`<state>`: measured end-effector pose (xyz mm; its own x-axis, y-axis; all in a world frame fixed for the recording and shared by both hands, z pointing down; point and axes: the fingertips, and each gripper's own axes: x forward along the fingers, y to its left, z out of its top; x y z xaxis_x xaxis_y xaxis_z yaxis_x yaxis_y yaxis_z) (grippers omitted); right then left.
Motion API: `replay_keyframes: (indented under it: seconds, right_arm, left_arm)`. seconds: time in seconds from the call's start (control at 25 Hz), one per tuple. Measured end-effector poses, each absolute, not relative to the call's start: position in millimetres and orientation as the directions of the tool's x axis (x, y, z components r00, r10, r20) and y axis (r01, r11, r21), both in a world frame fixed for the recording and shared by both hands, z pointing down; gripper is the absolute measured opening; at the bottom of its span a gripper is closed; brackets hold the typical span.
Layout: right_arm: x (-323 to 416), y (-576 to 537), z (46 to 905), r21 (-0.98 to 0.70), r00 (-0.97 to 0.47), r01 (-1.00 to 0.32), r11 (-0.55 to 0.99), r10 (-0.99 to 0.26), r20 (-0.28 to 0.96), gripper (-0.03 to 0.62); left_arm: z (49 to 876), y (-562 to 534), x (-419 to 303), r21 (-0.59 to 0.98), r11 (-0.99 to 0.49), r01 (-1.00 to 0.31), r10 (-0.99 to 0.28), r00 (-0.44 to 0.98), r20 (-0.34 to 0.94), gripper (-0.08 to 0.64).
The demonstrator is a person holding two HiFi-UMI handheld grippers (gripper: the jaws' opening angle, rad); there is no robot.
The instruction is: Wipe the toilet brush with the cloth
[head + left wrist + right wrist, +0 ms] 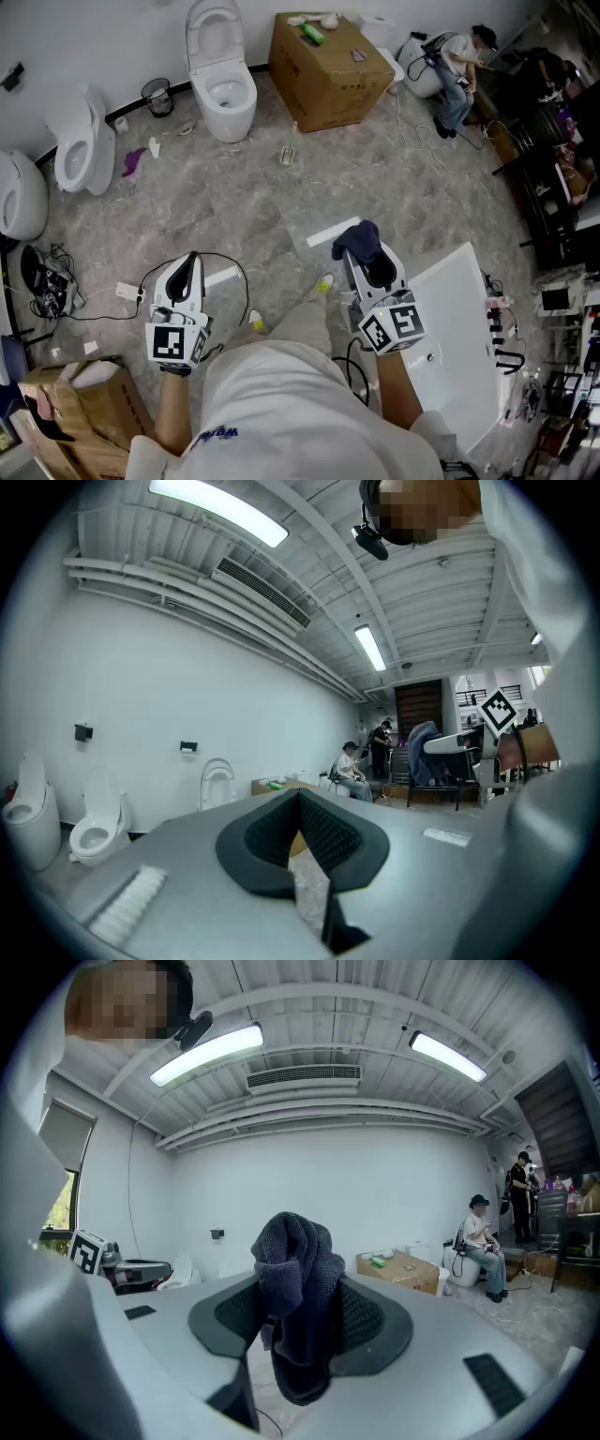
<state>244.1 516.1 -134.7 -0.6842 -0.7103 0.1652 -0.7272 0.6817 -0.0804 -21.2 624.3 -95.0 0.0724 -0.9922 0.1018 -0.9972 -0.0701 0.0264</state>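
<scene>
Snugly between right tongs (300,1321): dark cloth (292,1260).

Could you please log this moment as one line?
left claw: shut, empty | right claw: shut on dark blue knitted cloth | toilet brush: not in view

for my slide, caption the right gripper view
Right gripper shut on a dark cloth, cardboard box behind

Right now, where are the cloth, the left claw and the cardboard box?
cloth (298,1274), right gripper view, the fold pinched between the jaws.
left claw (299,797), left gripper view, where its shut tips meet.
box (328,94), head view, its near side.
</scene>
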Motion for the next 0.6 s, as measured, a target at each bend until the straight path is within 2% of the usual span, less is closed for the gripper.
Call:
replay_keyframes:
  seconds: [0.2,0.36,0.6]
  right_arm:
    - [250.4,515.1,-131.3,-0.041,-0.670,-0.736,0.675,-0.719,0.186,0.193]
    - [244.0,513.2,-127.3,-0.024,-0.663,-0.741,0.672,-0.725,0.186,0.193]
    - [248.8,507.6,-124.9,-0.049,-0.655,-0.751,0.658,-0.735,0.175,0.195]
  left_arm:
    - [-95.7,606.8,-3.1,0.031,-0.126,-0.991,-0.987,0.129,0.098,0.000]
    - [-103.5,604.1,-9.3,0.056,-0.089,-0.994,-0.994,0.093,0.062,0.000]
    - [-101.3,596.9,-8.2,0.026,-0.088,-0.996,-0.993,0.090,0.072,0.000]
